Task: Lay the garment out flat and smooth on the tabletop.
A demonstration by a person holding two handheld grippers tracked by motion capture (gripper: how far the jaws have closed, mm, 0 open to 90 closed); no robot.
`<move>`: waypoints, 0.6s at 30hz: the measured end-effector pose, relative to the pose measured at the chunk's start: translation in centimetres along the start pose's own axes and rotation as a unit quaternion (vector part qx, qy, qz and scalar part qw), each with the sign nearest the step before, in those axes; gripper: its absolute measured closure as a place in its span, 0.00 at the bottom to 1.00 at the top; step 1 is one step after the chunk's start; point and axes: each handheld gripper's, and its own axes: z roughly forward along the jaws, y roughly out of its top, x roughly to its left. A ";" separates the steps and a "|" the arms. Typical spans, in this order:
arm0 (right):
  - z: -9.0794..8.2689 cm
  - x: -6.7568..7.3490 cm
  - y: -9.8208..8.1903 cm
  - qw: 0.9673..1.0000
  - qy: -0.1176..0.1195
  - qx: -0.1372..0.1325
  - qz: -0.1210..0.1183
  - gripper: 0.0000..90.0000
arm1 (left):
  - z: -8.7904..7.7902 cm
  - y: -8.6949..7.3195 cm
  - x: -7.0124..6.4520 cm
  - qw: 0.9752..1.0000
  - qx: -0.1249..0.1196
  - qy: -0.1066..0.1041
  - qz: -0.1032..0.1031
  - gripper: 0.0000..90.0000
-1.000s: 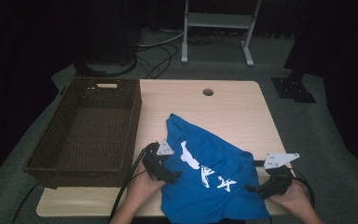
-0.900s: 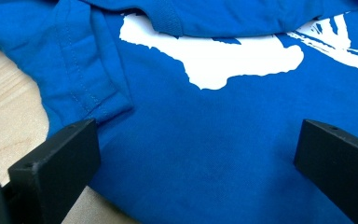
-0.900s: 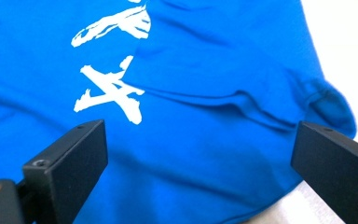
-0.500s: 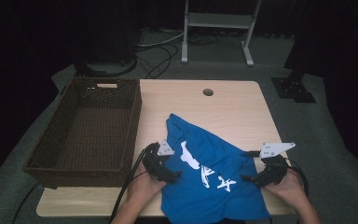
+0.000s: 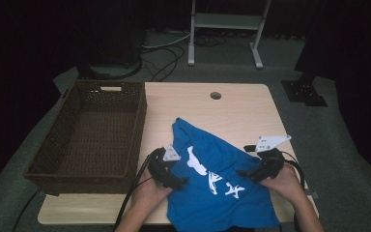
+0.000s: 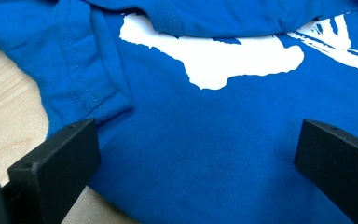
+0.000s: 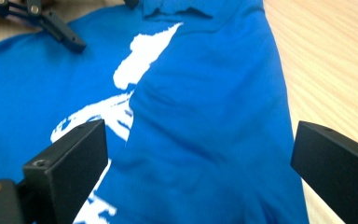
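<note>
Both tongs, left and right, gape wide, empty, over blue shirt.

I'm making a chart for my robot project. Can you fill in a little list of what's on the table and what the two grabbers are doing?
Table: light wood, round hole near the far edge
Shirt: blue T-shirt with white print, partly folded, lying on the table's near side
Basket: dark wicker basket, nothing visible inside, left of the shirt
Left gripper: open, jaws spread over the shirt's left edge
Right gripper: open, jaws spread over the shirt's right side
Grip on shirt: none yet
</note>
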 end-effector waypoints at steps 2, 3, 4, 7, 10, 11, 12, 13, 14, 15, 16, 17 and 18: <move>0.4 0.0 0.5 1.000 0.000 0.001 -0.001 0.04 | 0.0 0.0 0.0 1.000 0.000 -0.001 0.000 0.00; 0.8 0.0 0.9 1.000 0.000 0.002 -0.001 0.04 | 0.0 0.0 0.0 1.000 0.000 -0.001 0.000 0.00; 1.0 0.1 1.1 1.000 0.001 0.001 -0.002 0.04 | 0.0 0.0 0.0 1.000 0.000 -0.001 0.000 0.00; 1.5 0.1 1.6 1.000 0.003 0.000 -0.003 0.04 | 0.0 0.0 0.0 1.000 0.000 -0.001 0.000 0.00; 2.3 0.0 2.3 1.000 0.006 0.000 -0.004 0.04 | 0.1 0.1 0.0 1.000 -0.001 -0.002 0.001 0.00; 2.4 0.0 2.5 1.000 0.007 -0.002 -0.005 0.04 | 0.1 0.1 0.1 1.000 0.000 -0.003 0.002 0.00; 2.7 0.0 2.7 1.000 0.009 -0.002 -0.004 0.04 | 0.1 0.1 0.1 1.000 0.000 -0.004 0.003 0.00; 3.0 -0.1 2.9 1.000 0.010 -0.003 -0.004 0.04 | 0.1 0.1 0.1 1.000 0.000 -0.004 0.003 0.00; 3.2 -0.1 3.1 1.000 0.011 -0.003 -0.005 0.04 | 0.1 0.1 0.1 1.000 0.000 -0.005 0.003 0.00; 3.6 -0.3 3.5 1.000 0.012 -0.002 -0.005 0.04 | 0.1 0.1 0.1 1.000 0.000 -0.005 0.003 0.00; 3.6 -0.3 3.5 1.000 0.012 -0.002 -0.005 0.04 | 0.1 0.1 0.1 1.000 0.000 -0.005 0.003 0.00; 3.8 -0.4 3.7 1.000 0.013 -0.003 -0.005 0.04 | 0.1 0.1 0.1 1.000 0.000 -0.006 0.003 0.00; 4.0 -0.4 3.8 1.000 0.014 -0.005 -0.004 0.04 | 0.1 0.1 0.1 1.000 0.000 -0.006 0.004 0.00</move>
